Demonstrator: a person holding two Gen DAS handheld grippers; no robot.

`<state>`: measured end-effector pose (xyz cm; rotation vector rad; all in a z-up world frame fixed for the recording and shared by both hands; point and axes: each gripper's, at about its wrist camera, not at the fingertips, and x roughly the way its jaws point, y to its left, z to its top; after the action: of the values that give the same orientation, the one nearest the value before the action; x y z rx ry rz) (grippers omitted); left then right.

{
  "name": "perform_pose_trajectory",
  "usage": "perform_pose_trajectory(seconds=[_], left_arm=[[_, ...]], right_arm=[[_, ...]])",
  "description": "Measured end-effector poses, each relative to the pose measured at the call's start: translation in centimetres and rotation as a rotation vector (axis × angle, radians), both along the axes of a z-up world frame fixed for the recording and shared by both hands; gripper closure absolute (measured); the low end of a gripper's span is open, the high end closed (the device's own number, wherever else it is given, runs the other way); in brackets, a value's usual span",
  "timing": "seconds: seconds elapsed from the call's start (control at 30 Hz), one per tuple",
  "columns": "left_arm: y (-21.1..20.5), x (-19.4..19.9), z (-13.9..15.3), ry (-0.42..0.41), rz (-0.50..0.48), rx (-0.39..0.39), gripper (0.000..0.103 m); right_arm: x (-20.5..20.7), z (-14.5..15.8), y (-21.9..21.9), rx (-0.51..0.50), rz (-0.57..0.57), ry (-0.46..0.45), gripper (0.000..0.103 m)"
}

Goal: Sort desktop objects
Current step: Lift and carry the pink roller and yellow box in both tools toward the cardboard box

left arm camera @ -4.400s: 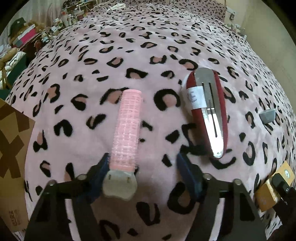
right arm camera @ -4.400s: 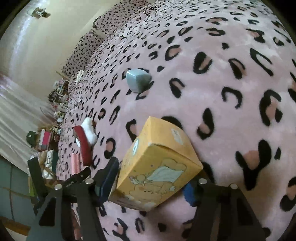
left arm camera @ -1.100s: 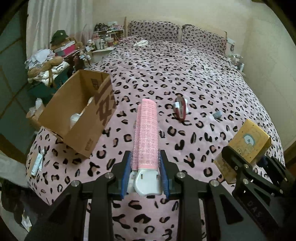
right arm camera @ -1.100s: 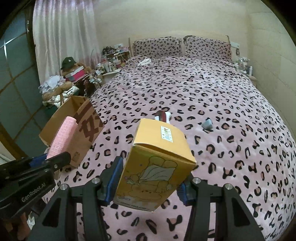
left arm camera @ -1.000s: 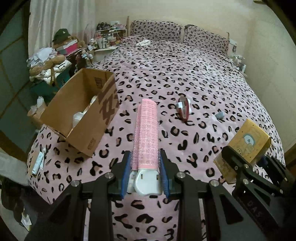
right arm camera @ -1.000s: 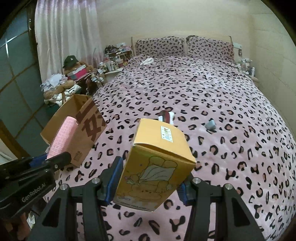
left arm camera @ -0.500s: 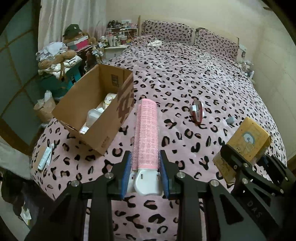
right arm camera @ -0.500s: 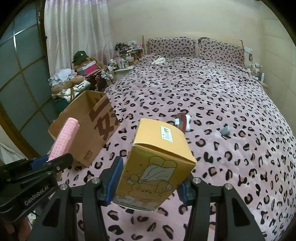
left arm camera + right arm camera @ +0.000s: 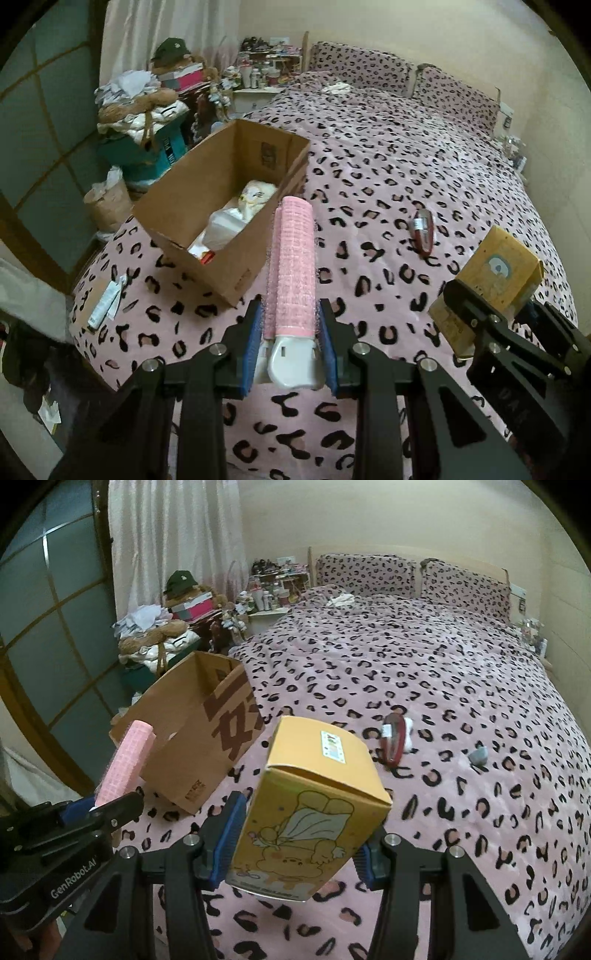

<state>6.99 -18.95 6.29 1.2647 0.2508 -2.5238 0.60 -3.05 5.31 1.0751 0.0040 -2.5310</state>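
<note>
My left gripper is shut on a pink hair roller with a white end and holds it in the air, pointing at an open cardboard box on the bed's left corner. The roller also shows in the right wrist view. My right gripper is shut on a yellow carton printed with a cartoon, held above the bed; it also shows in the left wrist view. The box holds white items. A red hair clip and a small grey object lie on the bedspread.
The bed has a pink leopard-print cover with two pillows at the headboard. Piled clothes, boxes and a cluttered side table stand left of the bed. A small white packet lies on the bed's near left corner.
Both grippers have shifted left toward the cardboard box, still holding the roller and the carton. The box now sits closer to the centre of both views.
</note>
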Motion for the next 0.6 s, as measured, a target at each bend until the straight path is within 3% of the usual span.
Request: perform_pose_trajectory(seconds=[0.6], left_arm=[[-4.0,0.1,-2.9,-0.009,0.162,0.003,0.073]], right_arm=[[-2.5,-2.5,-5.6,0.019,0.195,-0.018,0.050]])
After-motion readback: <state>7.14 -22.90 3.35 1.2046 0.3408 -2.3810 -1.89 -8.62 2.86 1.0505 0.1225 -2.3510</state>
